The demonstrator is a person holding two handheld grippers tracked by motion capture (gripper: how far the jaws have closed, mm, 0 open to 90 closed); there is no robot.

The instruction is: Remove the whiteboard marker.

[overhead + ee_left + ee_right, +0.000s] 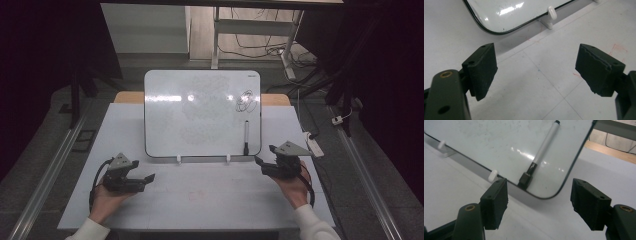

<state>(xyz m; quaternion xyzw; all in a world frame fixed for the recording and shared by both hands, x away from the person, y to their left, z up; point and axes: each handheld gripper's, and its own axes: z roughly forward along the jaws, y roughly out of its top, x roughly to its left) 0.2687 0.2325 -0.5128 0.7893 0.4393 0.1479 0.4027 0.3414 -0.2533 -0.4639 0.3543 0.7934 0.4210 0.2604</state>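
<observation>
A whiteboard (pixel 200 112) leans on two white pegs at the middle of the table, with a black scribble (pixel 245 101) at its upper right. A white marker with a black cap (pixel 246 136) rests against the board's lower right corner; in the right gripper view the marker (pixel 544 147) lies just beyond the jaws. My left gripper (pixel 149 178) sits open at the front left, nothing between its jaws, short of the board's lower left corner (pixel 496 22). My right gripper (pixel 258 161) is open too, just right of the board's lower right corner.
The pale table top (pixel 200 195) spreads in front of the board, with faint red and blue marks (pixel 616 48). A white power strip (pixel 314 145) lies off the table's right edge. Desk legs and cables (pixel 260 47) stand behind. White pegs (pixel 551 12) hold the board's lower edge.
</observation>
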